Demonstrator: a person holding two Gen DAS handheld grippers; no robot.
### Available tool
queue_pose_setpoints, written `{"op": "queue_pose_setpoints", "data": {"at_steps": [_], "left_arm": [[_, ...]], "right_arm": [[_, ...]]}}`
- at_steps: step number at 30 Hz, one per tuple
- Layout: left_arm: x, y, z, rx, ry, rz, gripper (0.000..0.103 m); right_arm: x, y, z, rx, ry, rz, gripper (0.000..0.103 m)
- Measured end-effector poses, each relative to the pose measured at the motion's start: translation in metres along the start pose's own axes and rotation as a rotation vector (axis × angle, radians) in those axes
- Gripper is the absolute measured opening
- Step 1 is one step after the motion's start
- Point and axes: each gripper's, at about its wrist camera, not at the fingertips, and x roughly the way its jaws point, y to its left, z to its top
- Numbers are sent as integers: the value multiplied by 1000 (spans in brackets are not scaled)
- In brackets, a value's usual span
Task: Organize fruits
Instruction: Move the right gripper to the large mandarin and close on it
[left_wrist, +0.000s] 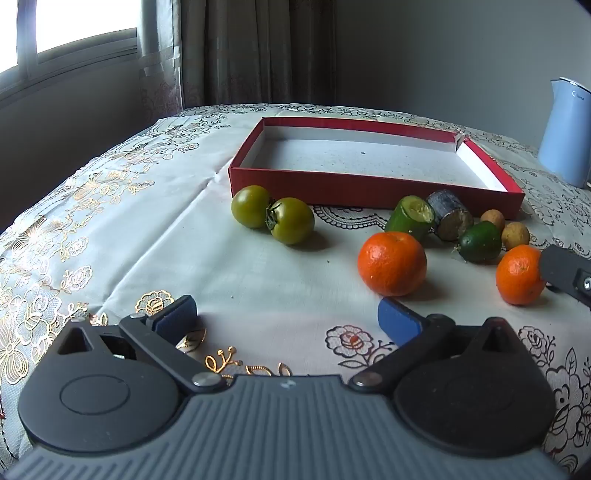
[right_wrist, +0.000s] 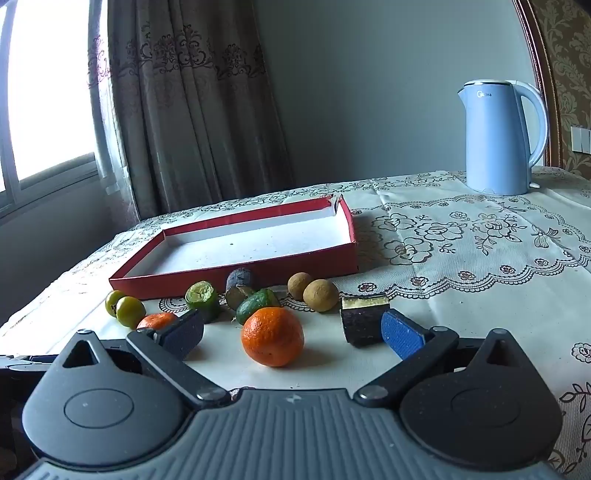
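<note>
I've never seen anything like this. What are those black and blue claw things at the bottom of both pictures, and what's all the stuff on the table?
They are two hand-held grippers, each carrying its own camera that looks out between blue-padded fingers. One picture comes from the left gripper, the other from the right gripper. Both stand open and hold nothing. On the flowered tablecloth lie two oranges, two green tomatoes, cut green pieces, dark stalk chunks and two small brown fruits, all in front of an empty red tray. A blue kettle stands behind.
</note>
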Motion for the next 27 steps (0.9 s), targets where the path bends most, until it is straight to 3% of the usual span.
{"op": "queue_pose_setpoints", "data": {"at_steps": [9,16,27], "left_arm": [[0,0,0,3,0,2,103],[0,0,0,3,0,2,103],[0,0,0,3,1,2,103]], "right_arm": [[5,8,2,-108,60,25,103],[31,6,-1,-114,247,-54,103],[33,8,-2,-125,254,-62,103]]}}
